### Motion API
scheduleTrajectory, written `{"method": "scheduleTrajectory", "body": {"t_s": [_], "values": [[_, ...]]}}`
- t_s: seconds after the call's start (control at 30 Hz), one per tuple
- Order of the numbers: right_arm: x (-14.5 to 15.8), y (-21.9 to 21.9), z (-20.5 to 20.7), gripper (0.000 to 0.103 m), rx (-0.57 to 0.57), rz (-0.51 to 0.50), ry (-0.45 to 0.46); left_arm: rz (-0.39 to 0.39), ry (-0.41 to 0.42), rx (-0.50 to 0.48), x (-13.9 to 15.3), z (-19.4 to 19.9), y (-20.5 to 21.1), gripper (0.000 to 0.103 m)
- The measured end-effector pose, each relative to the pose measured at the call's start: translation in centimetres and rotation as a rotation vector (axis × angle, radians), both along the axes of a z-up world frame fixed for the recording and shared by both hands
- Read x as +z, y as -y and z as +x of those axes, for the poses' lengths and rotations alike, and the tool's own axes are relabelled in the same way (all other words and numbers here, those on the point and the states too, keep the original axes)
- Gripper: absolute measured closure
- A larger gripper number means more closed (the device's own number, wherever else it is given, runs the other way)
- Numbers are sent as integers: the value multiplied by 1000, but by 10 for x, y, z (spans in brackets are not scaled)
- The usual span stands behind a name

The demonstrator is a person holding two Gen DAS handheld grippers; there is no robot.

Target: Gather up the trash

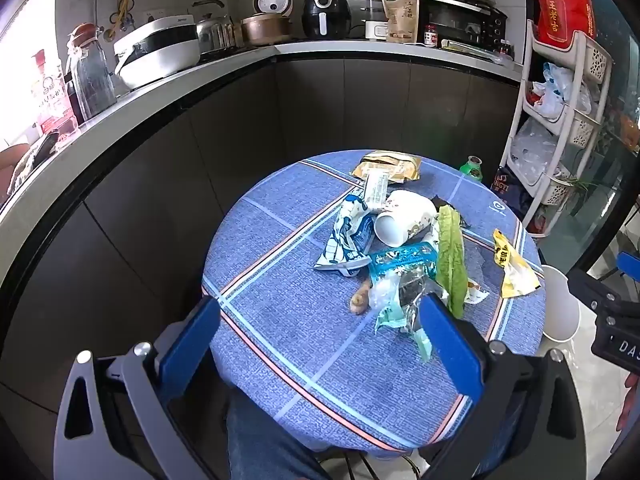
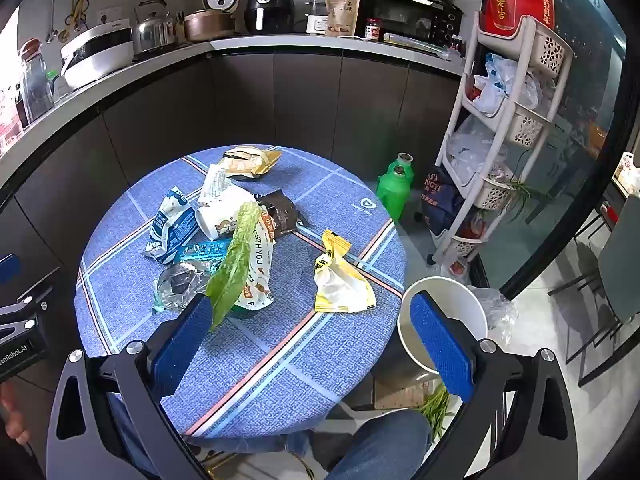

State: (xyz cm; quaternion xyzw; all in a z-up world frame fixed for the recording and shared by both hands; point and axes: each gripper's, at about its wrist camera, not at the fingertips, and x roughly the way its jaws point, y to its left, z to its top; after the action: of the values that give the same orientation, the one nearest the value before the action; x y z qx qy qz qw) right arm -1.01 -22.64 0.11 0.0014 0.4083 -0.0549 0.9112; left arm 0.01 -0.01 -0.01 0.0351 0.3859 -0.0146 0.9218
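Bright, sharp (edges fisheye-warped).

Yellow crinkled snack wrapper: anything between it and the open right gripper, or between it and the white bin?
Nothing visible. The yellow crinkled snack wrapper lies alone on bare blue checked tablecloth, ahead of the open right gripper. The white round bin stands just past the table's edge beside it, mouth open.

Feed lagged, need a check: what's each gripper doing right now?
Left gripper: open, holding nothing.
Right gripper: open, holding nothing.
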Motion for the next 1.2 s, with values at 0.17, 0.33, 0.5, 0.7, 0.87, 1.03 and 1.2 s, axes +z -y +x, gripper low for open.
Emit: {"method": "scheduleTrajectory", "body": {"t_s": [0.17, 0.33, 0.5, 0.7, 0.87, 1.03, 1.2], "values": [[0, 0, 0, 8, 1, -3, 1, 5, 5, 1, 0, 0, 0, 3], [0, 0, -1, 8, 1, -5, 4, 6, 7, 2, 0, 0, -1, 3], [2, -2, -1, 8, 1, -6, 7, 7, 11, 3, 3, 1, 1, 3], [8, 1, -3, 8, 3, -5, 12, 9, 12, 3, 6, -1, -1, 3], [7, -1, -4, 8, 2, -7, 18, 6, 15, 3, 10, -2, -1, 3], [6, -2, -4, 8, 3, -8, 19, 7, 17, 3, 10, -3, -1, 3], [6, -3, -5, 8, 5, -8, 20, 6, 18, 5, 14, -5, -3, 3]]}}
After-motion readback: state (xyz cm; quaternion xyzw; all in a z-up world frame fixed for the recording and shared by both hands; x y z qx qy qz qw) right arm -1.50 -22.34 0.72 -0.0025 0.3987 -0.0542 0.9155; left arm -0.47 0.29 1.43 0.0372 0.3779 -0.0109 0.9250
